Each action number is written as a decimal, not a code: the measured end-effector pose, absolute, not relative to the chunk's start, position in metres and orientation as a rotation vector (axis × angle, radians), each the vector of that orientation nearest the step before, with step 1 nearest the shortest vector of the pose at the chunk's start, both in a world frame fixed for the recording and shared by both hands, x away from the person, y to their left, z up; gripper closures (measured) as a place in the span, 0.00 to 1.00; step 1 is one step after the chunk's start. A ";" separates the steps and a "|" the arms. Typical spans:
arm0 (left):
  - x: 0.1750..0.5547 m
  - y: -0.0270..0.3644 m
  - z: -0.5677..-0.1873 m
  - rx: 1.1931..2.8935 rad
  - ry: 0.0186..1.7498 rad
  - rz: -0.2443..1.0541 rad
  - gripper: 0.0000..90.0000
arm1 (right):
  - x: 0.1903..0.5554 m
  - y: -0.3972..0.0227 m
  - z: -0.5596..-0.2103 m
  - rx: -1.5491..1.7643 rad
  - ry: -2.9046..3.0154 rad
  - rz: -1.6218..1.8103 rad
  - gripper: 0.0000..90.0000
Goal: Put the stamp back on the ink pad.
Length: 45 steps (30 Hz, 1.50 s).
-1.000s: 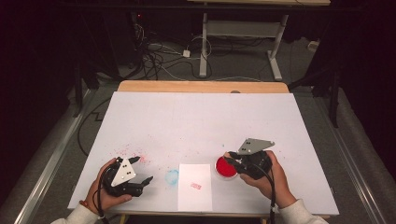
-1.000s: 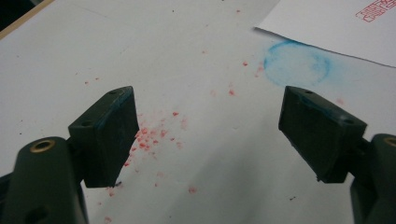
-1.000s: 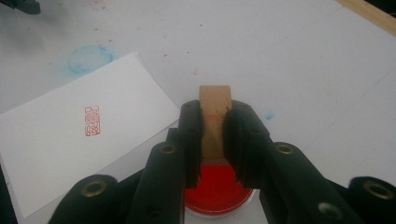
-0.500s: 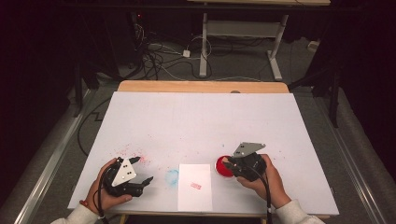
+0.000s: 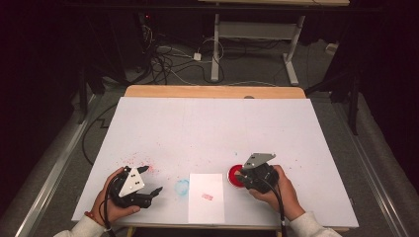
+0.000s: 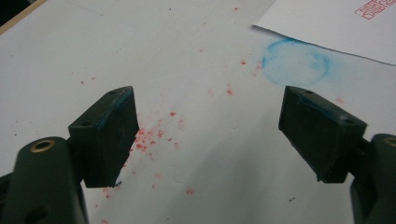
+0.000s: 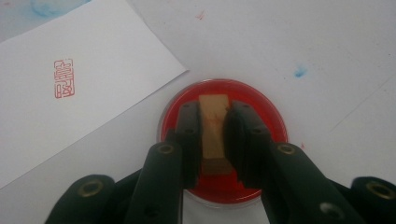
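At the near edge of the table (image 5: 212,113), the left gripper (image 5: 150,180) is held low in the left hand (image 5: 111,200), its jaws spread wide with nothing between them. Below those jaws, in the left gripper view, red specks (image 6: 149,137) are scattered on the white surface, and a blue ring stain (image 6: 294,63) is seen just beyond, touching the edge of the paper (image 6: 336,23).

To the right, the right gripper (image 7: 212,128) is held in the right hand (image 5: 279,190). Its jaws are pressed against both sides of a small tan stamp (image 7: 214,133), which is pinched upright between them. The stamp is set over the red ink pad (image 7: 261,107), a round dish lying just right of the paper; whether its foot touches the ink cannot be told.

Between the two grippers the paper (image 5: 206,197) is laid flat near the table's front edge, and a red seal print (image 5: 207,197) is borne on it. Farther off, the table's white top is backed by a wooden strip (image 5: 212,91), and cables (image 5: 168,59) are strewn on the floor behind.
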State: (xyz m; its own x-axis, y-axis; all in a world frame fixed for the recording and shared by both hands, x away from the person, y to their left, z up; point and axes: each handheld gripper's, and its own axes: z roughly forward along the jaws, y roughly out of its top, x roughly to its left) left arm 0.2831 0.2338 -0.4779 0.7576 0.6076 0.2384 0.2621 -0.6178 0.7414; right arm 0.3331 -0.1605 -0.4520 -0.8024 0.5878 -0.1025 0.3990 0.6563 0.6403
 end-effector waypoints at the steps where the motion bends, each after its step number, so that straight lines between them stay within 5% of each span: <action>1: 0.283 0.234 -0.478 2.237 0.648 0.622 0.21 | 0.333 -0.161 -0.452 0.784 2.576 0.889 0.82; 45: 0.284 0.233 -0.478 2.245 0.650 0.630 0.21 | 0.325 -0.155 -0.439 0.684 2.509 1.099 0.50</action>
State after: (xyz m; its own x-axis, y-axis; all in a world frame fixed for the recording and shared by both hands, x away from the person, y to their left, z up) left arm 0.2838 0.2329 -0.4781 0.7553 0.6077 0.2454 0.2643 -0.6251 0.7344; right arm 0.3249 -0.1549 -0.4389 -0.8351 0.5419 -0.0943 0.2981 0.5900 0.7503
